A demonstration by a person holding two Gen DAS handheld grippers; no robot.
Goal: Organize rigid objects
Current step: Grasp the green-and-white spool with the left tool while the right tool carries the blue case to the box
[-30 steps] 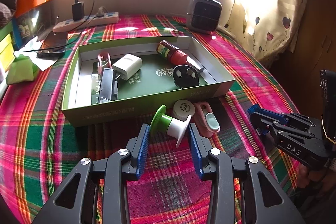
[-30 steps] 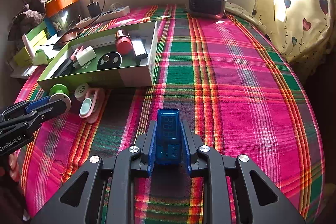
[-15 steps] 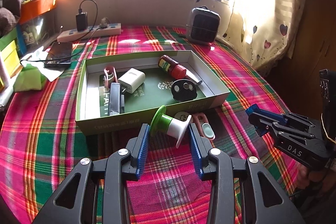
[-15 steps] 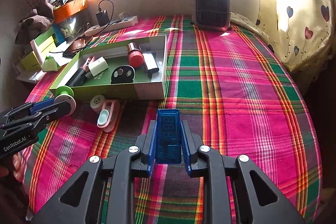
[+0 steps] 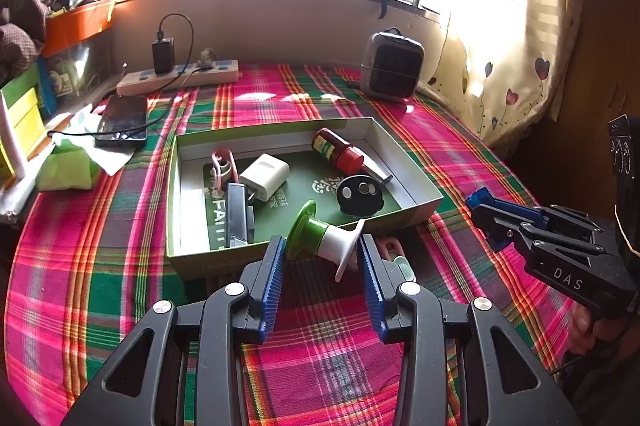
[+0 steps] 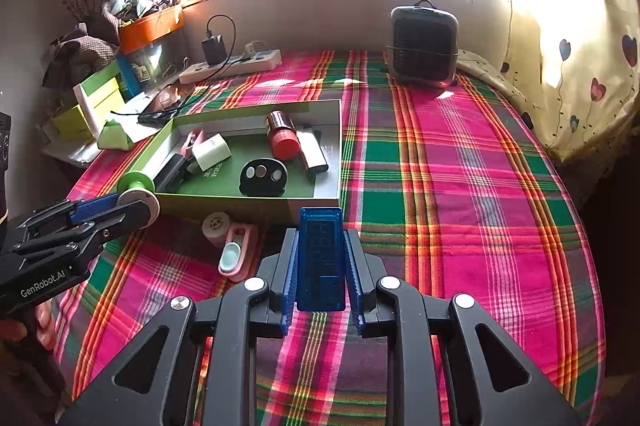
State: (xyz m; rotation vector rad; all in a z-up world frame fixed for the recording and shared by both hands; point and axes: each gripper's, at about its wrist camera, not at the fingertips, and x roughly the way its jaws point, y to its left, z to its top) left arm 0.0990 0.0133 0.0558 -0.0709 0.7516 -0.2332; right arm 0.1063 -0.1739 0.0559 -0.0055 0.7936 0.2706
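Note:
My left gripper is shut on a green and white spool and holds it above the near wall of the green box. The spool also shows in the right wrist view. My right gripper is shut on a blue USB meter, held above the cloth just before the box. The box holds a red bottle, a white charger, a black round case, a dark stapler-like tool and a lighter. The right gripper shows at the right of the left wrist view.
A round white item and a pink holder lie on the plaid cloth before the box. A small heater, a power strip, a phone and boxes stand farther back and left.
Both grippers have risen and drawn back a little from the box, each still holding its object. The spool now hangs over the box's near wall.

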